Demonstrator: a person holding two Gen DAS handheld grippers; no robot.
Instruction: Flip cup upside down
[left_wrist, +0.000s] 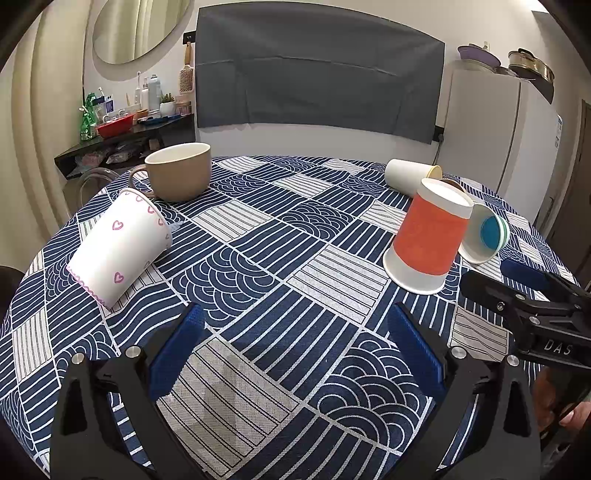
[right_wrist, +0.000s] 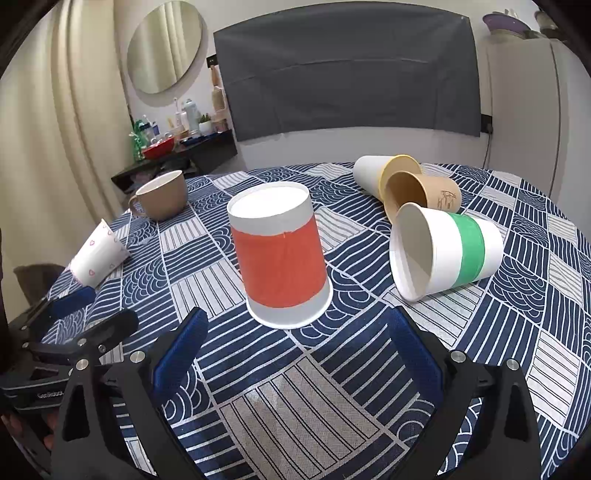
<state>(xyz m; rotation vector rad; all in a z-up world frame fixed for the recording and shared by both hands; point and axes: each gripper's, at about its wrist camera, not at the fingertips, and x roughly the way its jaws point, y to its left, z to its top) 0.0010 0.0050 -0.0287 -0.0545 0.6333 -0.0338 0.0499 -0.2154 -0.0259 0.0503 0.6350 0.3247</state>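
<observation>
both my grippers are empty right now, jaws spread wide apart on the left gripper (left_wrist: 293, 345) and the right gripper (right_wrist: 293, 345), both hovering over the near edge of the table (right_wrist: 295, 406)

just past the right one is the orange cup (right_wrist: 282, 258), already mouth-down with its base facing up, roughly mid-table, touching nothing. so that one looks done to me

next out on the right side is the green-band cup (right_wrist: 448, 251) on its side, open end toward me. that's my likely next pick. i'd come in with the pads either side of the wall near the middle, squeeze gently since thin paper will crush, lift clear of the cloth, roll my wrist till the mouth faces down, then set the rim flat before letting go. watch the brown cup (right_wrist: 424, 192) right behind it, touching or nearly, and the yellow-lined cup (right_wrist: 380, 171) beyond that

over by the left edge the hearts cup (left_wrist: 120, 245) lies on its side too, good job for the left gripper. the beige mug (left_wrist: 181, 171) sits upright at the far left

readable text: "das" on the right gripper body in the left view, something like "genrobo" on the left one in the right view, cut off. brown cup has a little drawing, can't read it
</observation>
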